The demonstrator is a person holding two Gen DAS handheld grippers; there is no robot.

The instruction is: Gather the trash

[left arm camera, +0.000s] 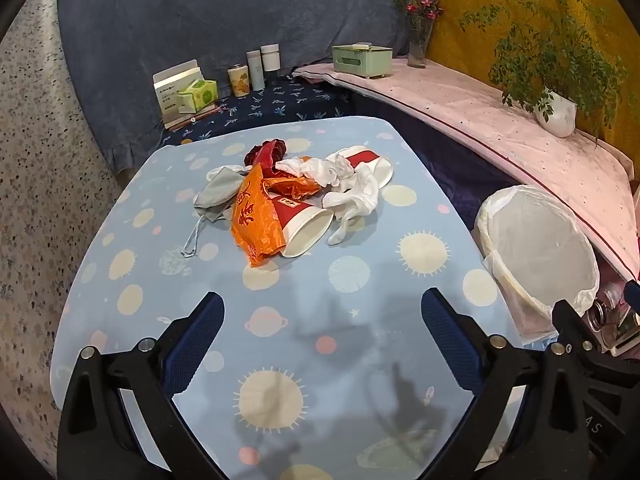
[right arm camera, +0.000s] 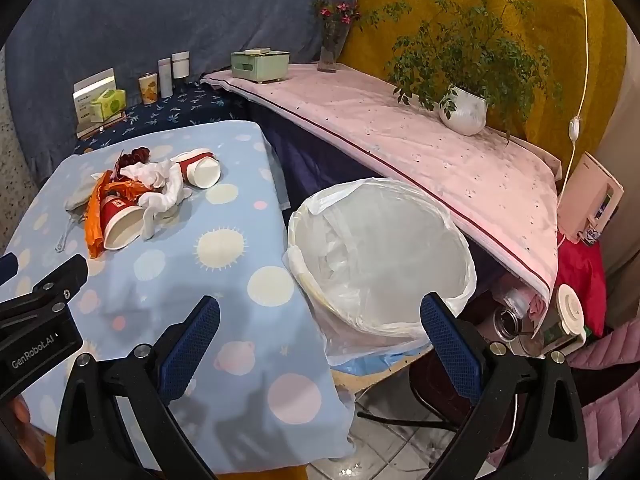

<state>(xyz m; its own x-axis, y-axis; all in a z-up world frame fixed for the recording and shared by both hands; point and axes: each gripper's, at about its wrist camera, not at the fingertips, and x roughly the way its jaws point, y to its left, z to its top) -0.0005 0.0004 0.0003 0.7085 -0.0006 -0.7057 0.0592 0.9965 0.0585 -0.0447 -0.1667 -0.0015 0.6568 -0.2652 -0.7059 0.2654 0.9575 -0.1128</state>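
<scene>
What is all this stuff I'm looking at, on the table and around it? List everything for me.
Red-and-white paper cups: two, lying tipped over in the table pile.
Crumpled orange plastic bag: one, front of pile.
White crumpled cloth: one heap, right side of pile.
Grey face mask: one, left of pile.
Dark red wrapper: one, back of pile.
Blue planet-print tablecloth: one, covering table.
White-lined waste bin: one, right of table, apparently empty.
Green potted plant: one, pink shelf.
Glass flower vase: one, pink shelf.
Left tongs: black and blue, open.
Right tongs: black and blue, open.

Trash pile (left arm camera: 296,196) lies mid-table (left arm camera: 360,360): two tipped red cups, orange wrapper, white tissues; lined bin (right arm camera: 380,256) stands beside the table.
</scene>
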